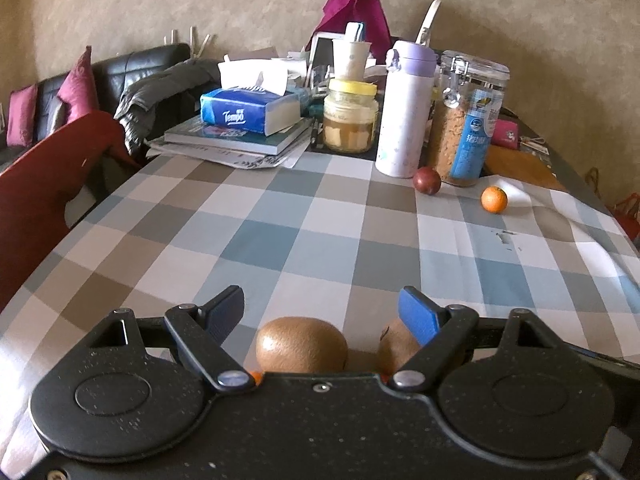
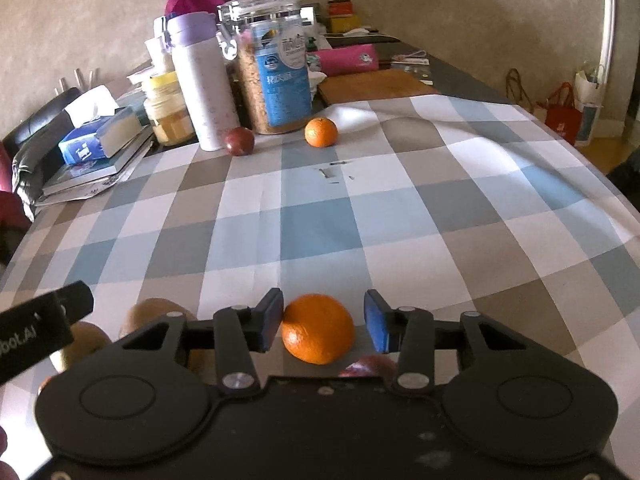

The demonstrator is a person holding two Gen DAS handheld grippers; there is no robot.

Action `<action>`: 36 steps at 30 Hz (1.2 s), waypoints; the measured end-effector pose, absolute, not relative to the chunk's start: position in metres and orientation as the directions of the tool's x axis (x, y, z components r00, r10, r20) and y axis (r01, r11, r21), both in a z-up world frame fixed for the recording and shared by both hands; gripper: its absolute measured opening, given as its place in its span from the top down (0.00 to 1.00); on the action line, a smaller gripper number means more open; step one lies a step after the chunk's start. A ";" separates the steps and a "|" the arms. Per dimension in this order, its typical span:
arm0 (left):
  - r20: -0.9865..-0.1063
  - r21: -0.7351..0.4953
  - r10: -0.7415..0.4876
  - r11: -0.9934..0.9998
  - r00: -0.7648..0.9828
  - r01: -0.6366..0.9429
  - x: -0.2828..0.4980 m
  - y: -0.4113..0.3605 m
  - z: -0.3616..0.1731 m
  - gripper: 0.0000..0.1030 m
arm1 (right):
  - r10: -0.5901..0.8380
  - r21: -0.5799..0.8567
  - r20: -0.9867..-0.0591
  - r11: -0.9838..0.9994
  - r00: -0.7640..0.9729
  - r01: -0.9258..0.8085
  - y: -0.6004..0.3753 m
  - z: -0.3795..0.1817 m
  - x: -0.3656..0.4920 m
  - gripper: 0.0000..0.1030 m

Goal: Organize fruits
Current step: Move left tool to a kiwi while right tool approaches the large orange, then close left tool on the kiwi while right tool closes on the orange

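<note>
Sitting between your right gripper's (image 2: 323, 320) spread blue-padded fingers, the round orange mandarin (image 2: 318, 328) touches the left pad, clear of the right. Left gripper (image 1: 321, 312) gapes over the brown fuzzy kiwi (image 1: 301, 344), gripping nothing.

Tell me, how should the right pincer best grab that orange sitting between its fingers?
Probably across its widest middle, coming down from above and behind as the right gripper is angled. The orange is round, resting on the checked tablecloth, so the bulge offers the firmest hold. The left pad looks to be at its skin; the right stands clear, so the jaws need closing evenly.
</note>
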State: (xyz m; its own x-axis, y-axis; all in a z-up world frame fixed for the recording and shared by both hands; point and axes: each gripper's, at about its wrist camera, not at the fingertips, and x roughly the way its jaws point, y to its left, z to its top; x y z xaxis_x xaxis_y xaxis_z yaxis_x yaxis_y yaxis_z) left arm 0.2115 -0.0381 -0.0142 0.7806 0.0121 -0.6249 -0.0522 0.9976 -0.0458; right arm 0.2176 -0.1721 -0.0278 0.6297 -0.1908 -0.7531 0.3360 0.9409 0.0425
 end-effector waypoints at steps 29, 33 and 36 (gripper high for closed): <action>-0.720 -0.011 -0.003 1.000 0.694 -0.007 0.222 -0.016 -0.029 0.17 | -0.194 0.045 -0.798 0.925 0.570 0.378 -0.183 -0.040 0.227 0.62; -0.740 0.003 -0.008 1.000 0.673 0.015 0.223 -0.021 -0.034 0.17 | -0.192 0.054 -0.800 0.921 0.569 0.386 -0.184 -0.040 0.228 0.62; -0.754 0.019 -0.004 0.999 0.657 0.029 0.224 -0.026 -0.038 0.17 | -0.189 0.059 -0.800 0.919 0.569 0.389 -0.184 -0.040 0.228 0.62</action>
State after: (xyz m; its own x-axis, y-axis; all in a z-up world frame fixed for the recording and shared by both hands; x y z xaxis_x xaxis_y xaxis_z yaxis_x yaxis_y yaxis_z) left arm 0.2235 -0.0256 -0.0381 0.6565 -0.0043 -0.7543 0.0286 0.9994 0.0193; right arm 0.2276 -0.1844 -0.0400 0.5690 -0.1892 -0.8003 0.3888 0.9194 0.0591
